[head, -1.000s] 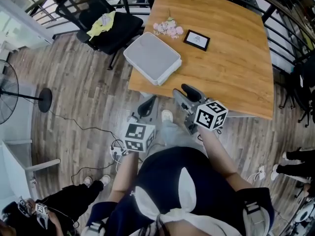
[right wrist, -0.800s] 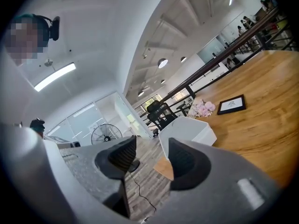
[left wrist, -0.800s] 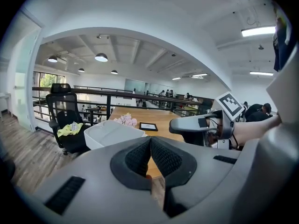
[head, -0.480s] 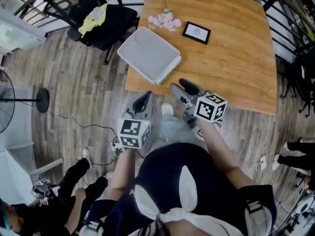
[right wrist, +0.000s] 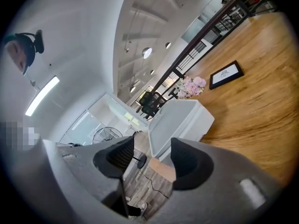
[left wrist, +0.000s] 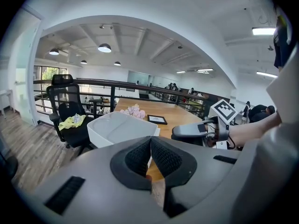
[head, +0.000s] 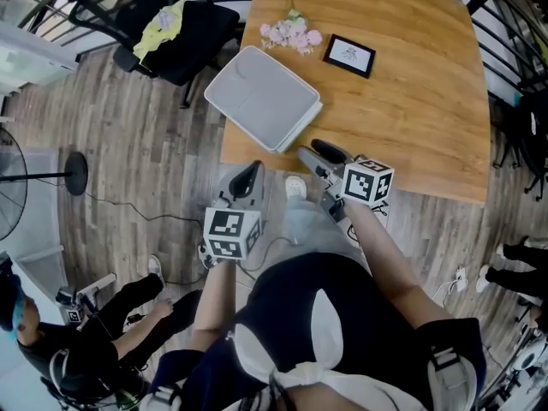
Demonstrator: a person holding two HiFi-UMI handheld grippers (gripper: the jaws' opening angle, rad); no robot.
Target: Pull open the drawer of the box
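Your left claw [head: 247,179] hangs over the floor just short of the counter [head: 411,118], jaws pressed together with nothing in them. Your right claw [head: 320,156] hovers at the counter's near edge, jaws spread wide and empty. The white box [head: 263,98] sits on the near left corner of the counter, just ahead of both claws and touched by neither; farther back lie pink flowers [head: 289,34] and a black picture frame [head: 349,55], and a black chair [head: 163,24] stands off the counter's left side.
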